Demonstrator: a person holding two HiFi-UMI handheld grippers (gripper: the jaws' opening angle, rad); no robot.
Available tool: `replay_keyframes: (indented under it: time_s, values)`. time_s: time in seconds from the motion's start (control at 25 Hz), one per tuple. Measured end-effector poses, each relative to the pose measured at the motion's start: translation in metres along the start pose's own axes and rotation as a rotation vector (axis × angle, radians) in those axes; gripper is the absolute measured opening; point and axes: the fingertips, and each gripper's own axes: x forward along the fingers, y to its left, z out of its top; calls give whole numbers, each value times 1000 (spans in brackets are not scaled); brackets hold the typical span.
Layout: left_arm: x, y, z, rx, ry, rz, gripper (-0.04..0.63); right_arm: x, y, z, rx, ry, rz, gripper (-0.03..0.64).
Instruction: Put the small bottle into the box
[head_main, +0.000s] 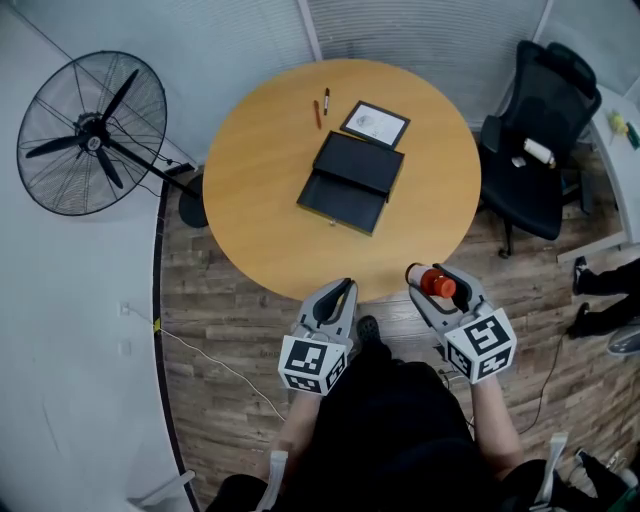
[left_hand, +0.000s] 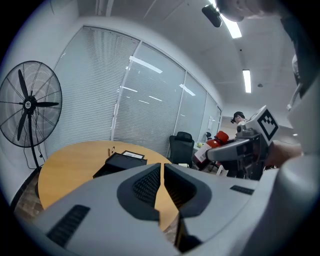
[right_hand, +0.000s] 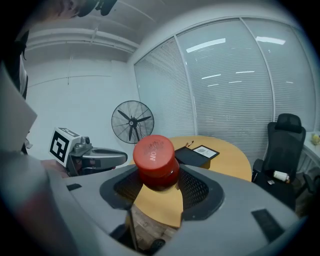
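My right gripper (head_main: 435, 283) is shut on the small bottle (head_main: 437, 282), whose red cap (right_hand: 156, 156) fills the space between the jaws in the right gripper view. It hovers just off the near edge of the round wooden table (head_main: 260, 170). The black box (head_main: 351, 181) lies open at the table's middle, its lid raised behind the tray. My left gripper (head_main: 345, 291) is shut and empty, held beside the right one at the table's near rim. From the left gripper view, the bottle (left_hand: 212, 144) shows in the right gripper (left_hand: 240, 150).
A framed card (head_main: 375, 123) and two pens (head_main: 321, 106) lie beyond the box. A standing fan (head_main: 92, 132) is at the left. A black office chair (head_main: 540, 140) stands right of the table. Another person's legs (head_main: 605, 290) show at the far right.
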Motion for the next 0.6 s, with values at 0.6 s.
replay_keyframes:
  time_s: [0.6]
  values:
    - [13, 23, -5, -3, 36, -11, 18, 30, 1, 4, 11, 29, 11, 229]
